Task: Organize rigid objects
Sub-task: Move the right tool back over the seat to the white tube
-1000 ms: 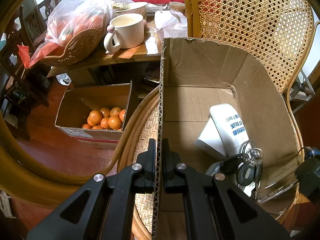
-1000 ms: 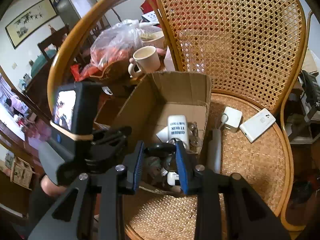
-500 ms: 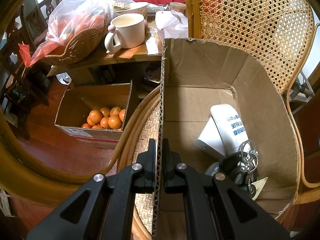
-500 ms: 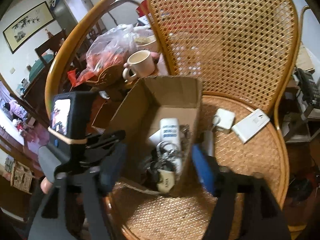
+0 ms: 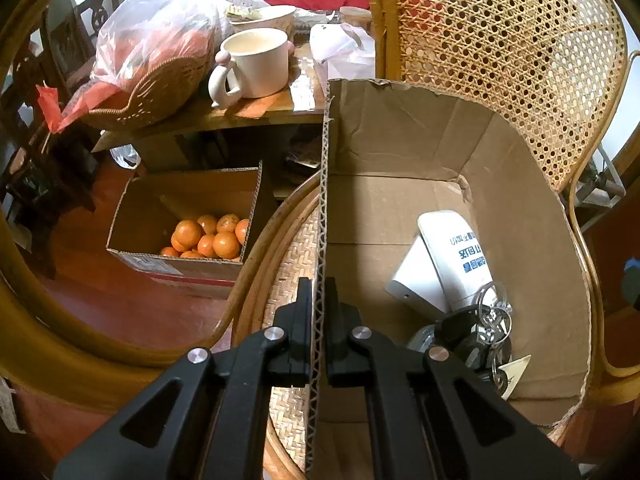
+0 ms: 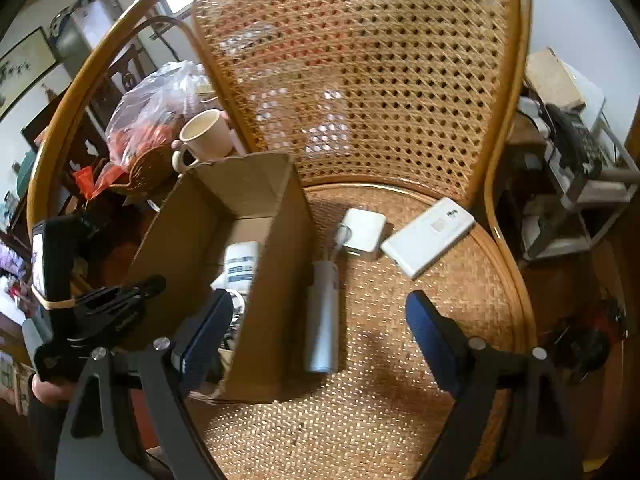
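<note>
A cardboard box (image 5: 400, 216) (image 6: 264, 304) stands on a rattan chair seat (image 6: 380, 320). My left gripper (image 5: 319, 312) is shut on the box's left wall. The box holds a white bottle (image 5: 452, 256) with blue print, a white block and a bunch of keys (image 5: 480, 332). My right gripper (image 6: 316, 332) is open and empty above the seat. Below it a silver cylinder (image 6: 323, 320) lies beside the box. A white charger (image 6: 363, 232) and a flat white device (image 6: 428, 236) lie further back on the seat.
The chair's woven back (image 6: 360, 80) rises behind. A side table holds a cream mug (image 5: 256, 64), a basket (image 5: 156, 84) and a plastic bag. A carton of oranges (image 5: 208, 236) stands on the floor at left. A cluttered shelf (image 6: 576, 184) stands at right.
My right gripper let the keys go into the box, opened wide, and moved right over the seat. My left gripper has kept its hold on the box wall.
</note>
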A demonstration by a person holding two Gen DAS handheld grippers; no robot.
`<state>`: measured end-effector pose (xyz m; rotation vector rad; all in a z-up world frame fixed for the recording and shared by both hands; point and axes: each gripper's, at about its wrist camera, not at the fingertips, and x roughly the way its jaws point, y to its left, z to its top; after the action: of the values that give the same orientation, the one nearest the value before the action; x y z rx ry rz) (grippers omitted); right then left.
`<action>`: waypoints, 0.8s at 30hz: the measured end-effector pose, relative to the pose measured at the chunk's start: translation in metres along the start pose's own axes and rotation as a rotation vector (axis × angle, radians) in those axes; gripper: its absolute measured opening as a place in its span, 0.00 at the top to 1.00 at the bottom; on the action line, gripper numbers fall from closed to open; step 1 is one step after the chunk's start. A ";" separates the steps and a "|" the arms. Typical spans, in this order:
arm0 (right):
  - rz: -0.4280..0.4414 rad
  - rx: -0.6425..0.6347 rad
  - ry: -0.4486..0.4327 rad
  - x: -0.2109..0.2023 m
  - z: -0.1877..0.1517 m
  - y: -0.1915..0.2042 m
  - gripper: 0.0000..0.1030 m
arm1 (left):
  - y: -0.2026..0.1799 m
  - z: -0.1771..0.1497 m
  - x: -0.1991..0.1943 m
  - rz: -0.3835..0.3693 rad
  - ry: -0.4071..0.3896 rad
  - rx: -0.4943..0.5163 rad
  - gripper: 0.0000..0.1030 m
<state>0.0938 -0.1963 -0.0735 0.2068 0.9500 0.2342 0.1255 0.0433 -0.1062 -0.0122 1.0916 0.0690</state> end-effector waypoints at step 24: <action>-0.151 -0.205 0.058 0.064 -0.027 -0.024 0.10 | 0.000 0.002 0.003 0.006 0.000 0.005 0.96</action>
<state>0.1100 -0.1987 -0.1449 -0.0608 0.9869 0.1976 0.1284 0.0433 -0.1078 -0.0044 1.0923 0.0722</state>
